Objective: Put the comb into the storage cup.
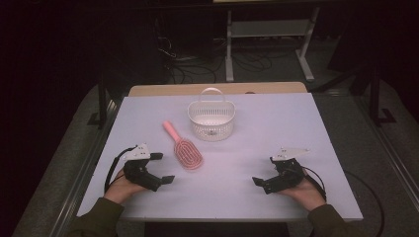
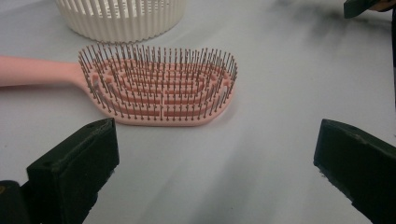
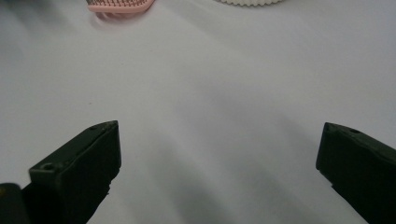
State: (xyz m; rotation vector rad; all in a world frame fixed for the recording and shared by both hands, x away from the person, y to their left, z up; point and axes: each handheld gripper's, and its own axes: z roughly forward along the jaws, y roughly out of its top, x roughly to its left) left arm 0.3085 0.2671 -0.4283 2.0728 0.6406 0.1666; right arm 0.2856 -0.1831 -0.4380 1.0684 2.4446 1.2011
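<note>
Pink brush [image 1: 184, 148] lies beside the basket [image 1: 211, 120]; left hand-held gripper [image 1: 162, 168] and right hand-held gripper [image 1: 264, 172] gape wide, empty.

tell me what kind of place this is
Probably a lab or recording workspace, not a home: a white table in a dark room, cables on the floor behind it, and a metal frame stand.

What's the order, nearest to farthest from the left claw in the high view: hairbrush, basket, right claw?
From the left claw:
1. Pink hairbrush, just beside it, toward table centre.
2. White basket, farther back, past the brush.
3. Right claw, across the table on the person's right.
</note>
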